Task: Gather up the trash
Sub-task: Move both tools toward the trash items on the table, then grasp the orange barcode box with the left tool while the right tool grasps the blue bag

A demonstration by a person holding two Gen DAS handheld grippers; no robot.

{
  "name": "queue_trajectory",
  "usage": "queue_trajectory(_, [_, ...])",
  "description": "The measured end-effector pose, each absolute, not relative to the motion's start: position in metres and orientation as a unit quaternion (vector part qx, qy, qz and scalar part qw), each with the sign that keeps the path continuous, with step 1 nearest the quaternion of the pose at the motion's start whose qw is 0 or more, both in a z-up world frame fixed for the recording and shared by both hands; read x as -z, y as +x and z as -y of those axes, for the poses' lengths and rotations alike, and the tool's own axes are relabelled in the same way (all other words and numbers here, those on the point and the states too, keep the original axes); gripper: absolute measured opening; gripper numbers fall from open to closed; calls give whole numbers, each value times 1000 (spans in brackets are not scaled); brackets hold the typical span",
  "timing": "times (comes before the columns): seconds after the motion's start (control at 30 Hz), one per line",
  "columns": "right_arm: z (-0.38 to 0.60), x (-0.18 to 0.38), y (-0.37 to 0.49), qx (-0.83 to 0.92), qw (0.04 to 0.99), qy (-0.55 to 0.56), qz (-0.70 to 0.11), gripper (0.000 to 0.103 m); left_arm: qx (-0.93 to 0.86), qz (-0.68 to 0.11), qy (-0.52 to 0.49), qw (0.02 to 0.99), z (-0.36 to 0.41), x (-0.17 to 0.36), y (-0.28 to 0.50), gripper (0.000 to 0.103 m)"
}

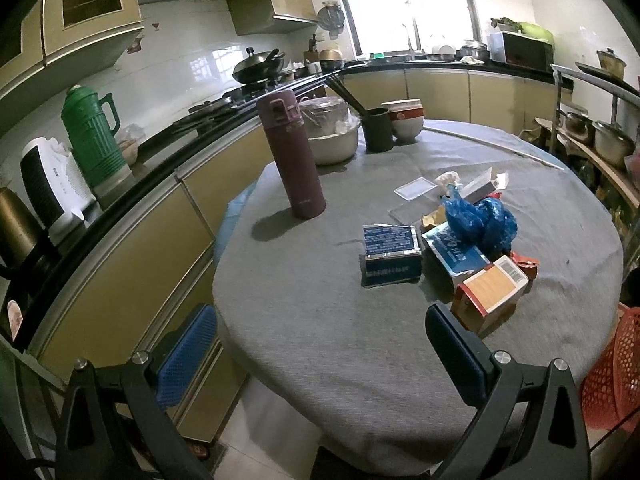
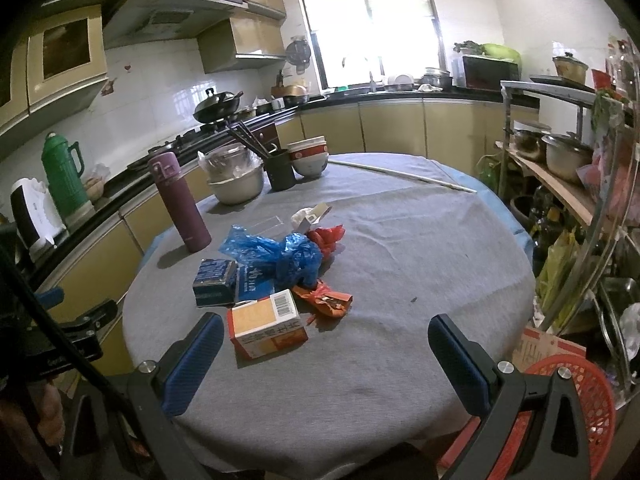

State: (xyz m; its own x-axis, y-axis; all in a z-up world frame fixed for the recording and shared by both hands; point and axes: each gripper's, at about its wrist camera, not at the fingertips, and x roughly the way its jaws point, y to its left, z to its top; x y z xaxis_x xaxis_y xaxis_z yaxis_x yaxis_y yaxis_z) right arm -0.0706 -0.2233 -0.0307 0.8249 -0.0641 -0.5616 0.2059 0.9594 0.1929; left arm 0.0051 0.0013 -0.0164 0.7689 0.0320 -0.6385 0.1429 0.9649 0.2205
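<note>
A pile of trash lies on the round table with a grey cloth: a crumpled blue plastic bag, a dark blue box, an orange and white carton, a red-orange wrapper, a blue and white packet, and a red plastic scrap. My left gripper is open and empty above the table's near left edge. My right gripper is open and empty just in front of the carton.
A maroon flask stands on the table's left. Metal pots, a dark cup with chopsticks and stacked bowls stand at the back. A red mesh basket sits low at the right. A kitchen counter runs along the left.
</note>
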Motion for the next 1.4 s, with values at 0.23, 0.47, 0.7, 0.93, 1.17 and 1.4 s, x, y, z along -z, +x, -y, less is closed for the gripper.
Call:
queue_trajectory(0.23, [231,35,-69,68,947,141,-279,103,31,-342,134,930,4,19,7,103])
queue_trajectory(0.47, [234,37,-67,68,945,139,-287,103,30,-344,137,928,8,20,9,103])
queue_trajectory(0.7, [242,46,-64,71,943,144,-291,103,37,-356,143,923,16,27,13,103])
queue_trajectory(0.93, [263,64,-58,83,936,169,-298,103,120,-409,109,898,32,48,31,103])
queue_trajectory(1.17, [297,82,-56,106,922,215,-303,103,218,-447,87,863,73,78,59,103])
queue_trajectory(1.4, [324,91,-59,130,909,245,-313,103,281,-461,89,837,101,104,85,103])
